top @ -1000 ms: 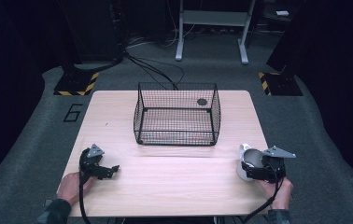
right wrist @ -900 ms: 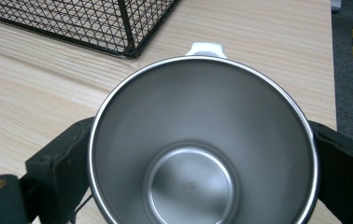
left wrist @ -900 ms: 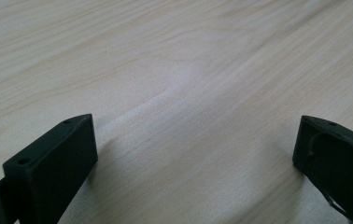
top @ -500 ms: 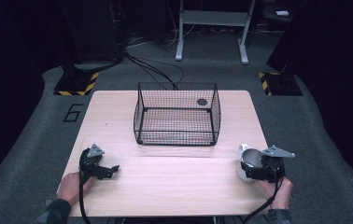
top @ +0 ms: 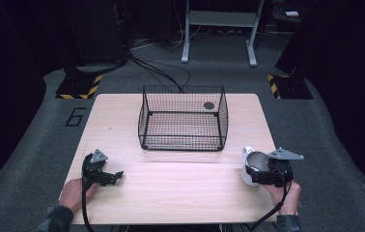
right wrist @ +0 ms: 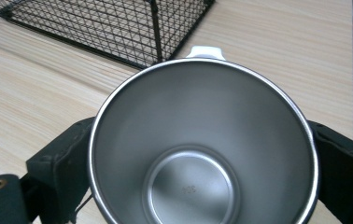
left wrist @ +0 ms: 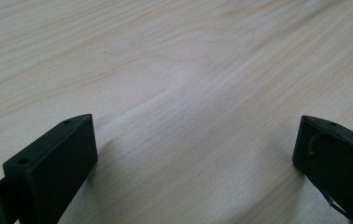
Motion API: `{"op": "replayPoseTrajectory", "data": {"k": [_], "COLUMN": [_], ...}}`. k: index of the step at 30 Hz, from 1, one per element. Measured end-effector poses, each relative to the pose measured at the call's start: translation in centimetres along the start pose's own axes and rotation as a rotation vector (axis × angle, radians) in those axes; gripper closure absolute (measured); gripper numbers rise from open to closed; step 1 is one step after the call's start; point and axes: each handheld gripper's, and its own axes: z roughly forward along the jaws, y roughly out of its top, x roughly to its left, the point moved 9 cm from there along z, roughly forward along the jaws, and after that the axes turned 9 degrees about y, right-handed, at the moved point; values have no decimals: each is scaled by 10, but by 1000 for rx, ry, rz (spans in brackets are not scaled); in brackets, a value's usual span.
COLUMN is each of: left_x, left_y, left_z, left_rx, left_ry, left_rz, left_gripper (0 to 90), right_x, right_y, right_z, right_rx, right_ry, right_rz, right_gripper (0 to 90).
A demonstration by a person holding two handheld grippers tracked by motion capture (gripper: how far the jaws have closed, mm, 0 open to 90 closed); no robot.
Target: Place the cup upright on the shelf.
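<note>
A white mug (top: 246, 169) with a steel inside stands near the table's front right edge, and my right gripper (top: 259, 172) is shut on it. In the right gripper view the mug (right wrist: 202, 140) sits between both black jaws, its mouth towards the camera and its white handle on the far side. My left gripper (top: 115, 176) rests low at the front left, held by a hand. Its jaws stand wide apart over bare wood (left wrist: 193, 93), open with nothing between them.
A black wire basket (top: 183, 131) stands at the middle back of the wooden table (top: 180, 193), with a small dark round thing (top: 209, 105) at its back right. The basket's corner (right wrist: 156, 28) lies just beyond the mug. Cables and stands lie on the floor behind.
</note>
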Motion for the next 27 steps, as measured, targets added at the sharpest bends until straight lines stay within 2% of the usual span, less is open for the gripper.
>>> {"op": "replayPoseTrajectory", "data": {"k": [13,27], "left_x": [0,0], "left_y": [0,0], "left_z": [0,0], "left_rx": [0,0], "left_ry": [-1,0], "left_rz": [-2,-1], "left_gripper": [0,0], "right_x": [15,37], "right_y": [14,33], "right_z": [1,12], "right_rx": [-16,-19], "right_ry": [60,133], "right_rz": [-25,-62], "right_gripper": [56,56]}}
